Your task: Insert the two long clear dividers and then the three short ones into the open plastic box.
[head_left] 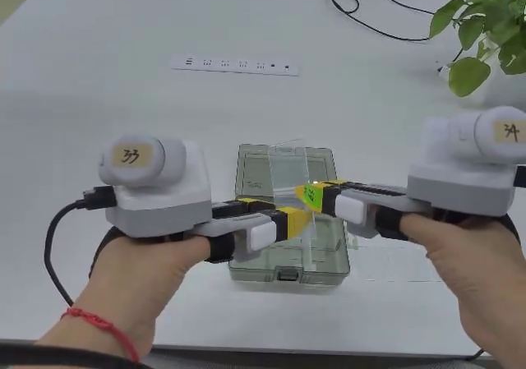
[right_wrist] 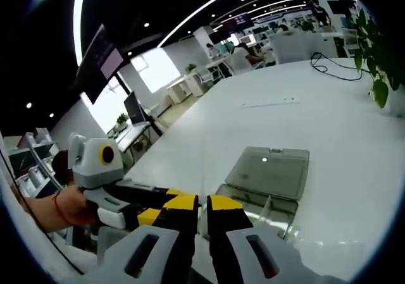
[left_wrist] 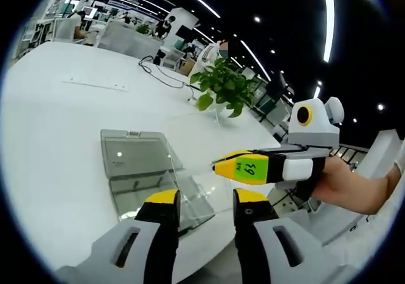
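The open smoky plastic box (head_left: 246, 269) lies at the near middle of the white table, its lid (head_left: 263, 165) folded flat away from me. Above the tray, my right gripper (head_left: 311, 193) reaches in from the right, shut on a clear divider (head_left: 288, 173) held upright. In the right gripper view that divider (right_wrist: 203, 157) rises as a thin edge from between the closed jaws (right_wrist: 204, 203). My left gripper (head_left: 289, 219) reaches in from the left, just below. Its jaws (left_wrist: 205, 198) stand open around the divider's lower end (left_wrist: 193, 192), over the box (left_wrist: 136, 189).
A white power strip (head_left: 234, 64) lies farther back on the table. A potted plant (head_left: 485, 24) and a black cable (head_left: 386, 16) are at the far right. Faint clear pieces (head_left: 394, 262) lie flat just right of the box. The near table edge is close.
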The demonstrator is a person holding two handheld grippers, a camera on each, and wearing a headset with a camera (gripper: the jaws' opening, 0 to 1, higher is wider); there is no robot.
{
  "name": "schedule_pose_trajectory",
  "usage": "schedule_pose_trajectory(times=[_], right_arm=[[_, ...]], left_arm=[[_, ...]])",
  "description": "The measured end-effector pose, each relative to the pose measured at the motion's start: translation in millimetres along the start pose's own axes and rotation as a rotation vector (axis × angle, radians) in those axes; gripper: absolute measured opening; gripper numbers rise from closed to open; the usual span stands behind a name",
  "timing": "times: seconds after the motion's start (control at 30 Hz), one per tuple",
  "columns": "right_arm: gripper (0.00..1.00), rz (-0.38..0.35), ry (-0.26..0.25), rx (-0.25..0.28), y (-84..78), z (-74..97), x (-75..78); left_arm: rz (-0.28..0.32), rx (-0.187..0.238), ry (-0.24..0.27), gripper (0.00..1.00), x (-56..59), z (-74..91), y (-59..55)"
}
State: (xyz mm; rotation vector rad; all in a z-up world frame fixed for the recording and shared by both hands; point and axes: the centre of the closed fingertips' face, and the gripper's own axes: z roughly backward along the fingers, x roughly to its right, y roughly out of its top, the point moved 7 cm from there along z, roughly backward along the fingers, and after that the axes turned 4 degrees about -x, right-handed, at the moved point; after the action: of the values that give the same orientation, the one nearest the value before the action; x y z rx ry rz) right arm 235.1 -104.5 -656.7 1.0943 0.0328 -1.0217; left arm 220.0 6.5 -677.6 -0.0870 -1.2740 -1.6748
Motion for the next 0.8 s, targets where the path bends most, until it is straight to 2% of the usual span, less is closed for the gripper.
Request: schedule_pose_trajectory(times=[0.43, 0.57, 0.8], right_arm=[[0.07, -0.038, -0.004, 0.0, 8.9, 1.9, -3.9], [0.07, -0.035, -0.017, -0.002, 13.0, 1.8, -5.2], [0.07, -0.068, -0.04, -0.011, 18.7, -0.5, -6.8]], left_arm=[[-0.072, -0.03, -0.021, 0.41, -7.8, 11.8, -6.4], [-0.142, -0.049, -0.03, 0.45, -13.7, 18.8, -7.5], [-0.266, -0.081, -0.037, 0.61, -28.3, 34.3, -8.3]])
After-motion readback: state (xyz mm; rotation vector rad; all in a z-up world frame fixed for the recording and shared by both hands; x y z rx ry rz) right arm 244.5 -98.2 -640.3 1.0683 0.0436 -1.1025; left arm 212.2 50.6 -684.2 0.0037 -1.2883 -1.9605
